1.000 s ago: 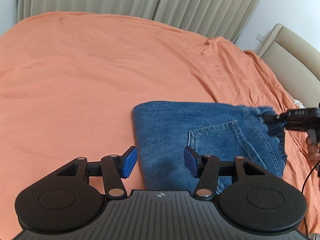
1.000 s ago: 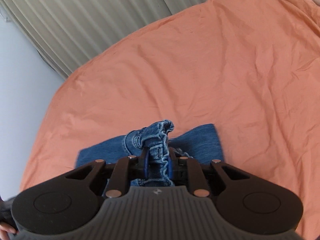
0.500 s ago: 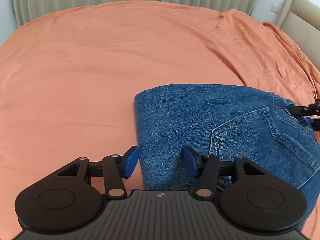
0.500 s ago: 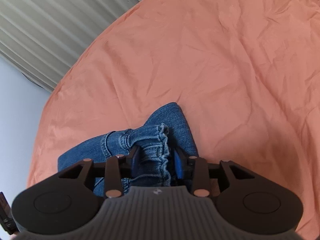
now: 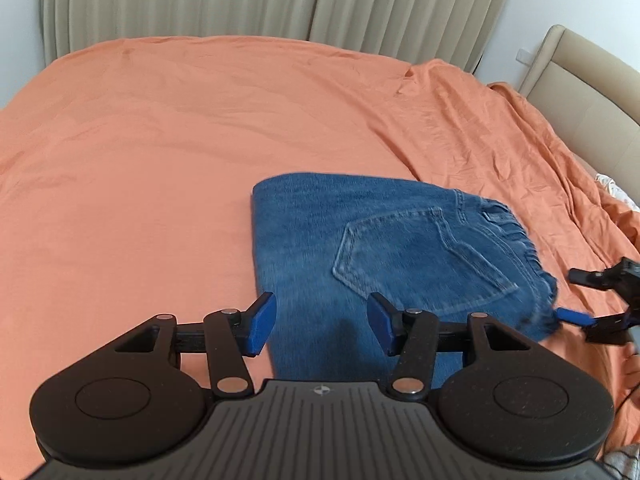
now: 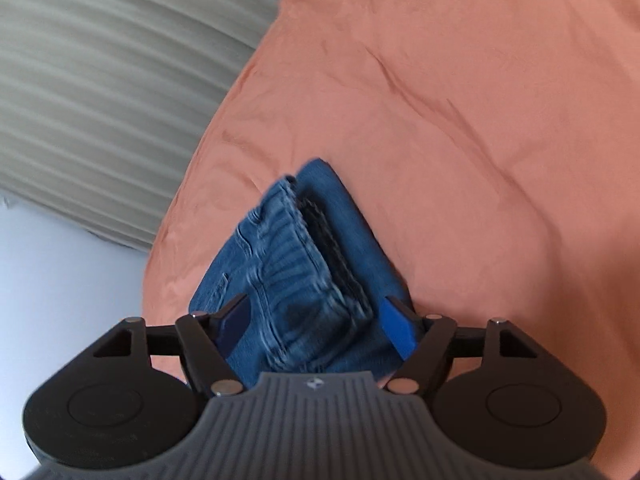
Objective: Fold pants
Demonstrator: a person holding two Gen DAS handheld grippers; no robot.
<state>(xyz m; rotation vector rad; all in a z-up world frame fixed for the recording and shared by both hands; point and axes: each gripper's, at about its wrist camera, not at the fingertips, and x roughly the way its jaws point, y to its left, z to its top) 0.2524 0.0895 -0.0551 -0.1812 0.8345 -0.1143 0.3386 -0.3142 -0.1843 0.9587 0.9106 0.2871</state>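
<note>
Blue jeans (image 5: 400,248) lie folded on the orange bedsheet (image 5: 160,160), back pocket up and waistband to the right. My left gripper (image 5: 320,330) hovers open over the near left edge of the jeans, with nothing gripped. My right gripper (image 5: 570,294) sits just off the waistband end. In the right wrist view the jeans' (image 6: 304,264) gathered waistband lies between the blue pads of the right gripper (image 6: 316,326). Its jaws are opening, and the pads stand clear of the cloth on both sides.
Beige curtains (image 5: 240,0) hang behind the bed. A padded headboard (image 5: 580,76) stands at the right, where the sheet is rumpled. A hand (image 5: 634,368) shows at the right edge. Bare sheet spreads left of and beyond the jeans.
My right gripper has let go of the waistband, its jaws spreading wide, and has rolled and dropped lower. The waistband now rests on the folded jeans. My left gripper has pulled back a little.
</note>
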